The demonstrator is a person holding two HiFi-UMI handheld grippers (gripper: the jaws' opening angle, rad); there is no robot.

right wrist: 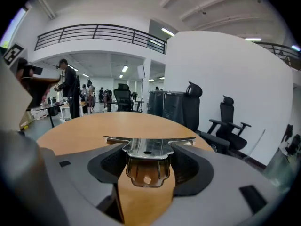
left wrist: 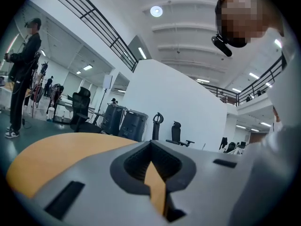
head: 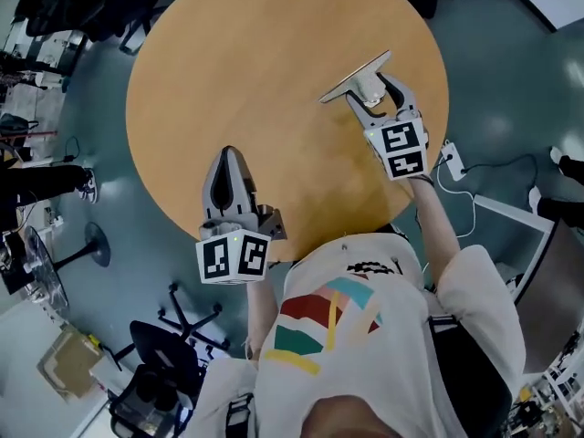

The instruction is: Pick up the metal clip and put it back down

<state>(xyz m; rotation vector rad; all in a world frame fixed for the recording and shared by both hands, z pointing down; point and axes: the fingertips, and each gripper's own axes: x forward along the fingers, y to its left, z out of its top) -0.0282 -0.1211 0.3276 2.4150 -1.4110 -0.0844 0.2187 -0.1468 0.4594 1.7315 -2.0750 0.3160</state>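
The metal clip (head: 356, 78) is a shiny flat piece with a wide bar across its far end. It sits between the jaws of my right gripper (head: 371, 100), over the right part of the round wooden table (head: 274, 71). In the right gripper view the clip (right wrist: 146, 148) fills the gap between the jaws, and the right gripper (right wrist: 147, 163) is shut on it. Whether the clip touches the tabletop I cannot tell. My left gripper (head: 229, 164) lies near the table's front edge, shut with nothing in it. In its own view the left gripper (left wrist: 153, 169) shows only a thin slit of wood between the jaws.
Grey floor surrounds the table. A black office chair (head: 169, 359) stands at the lower left. White cables and a power strip (head: 453, 161) lie on the floor to the right. A person (left wrist: 21, 74) stands beyond the table's far side.
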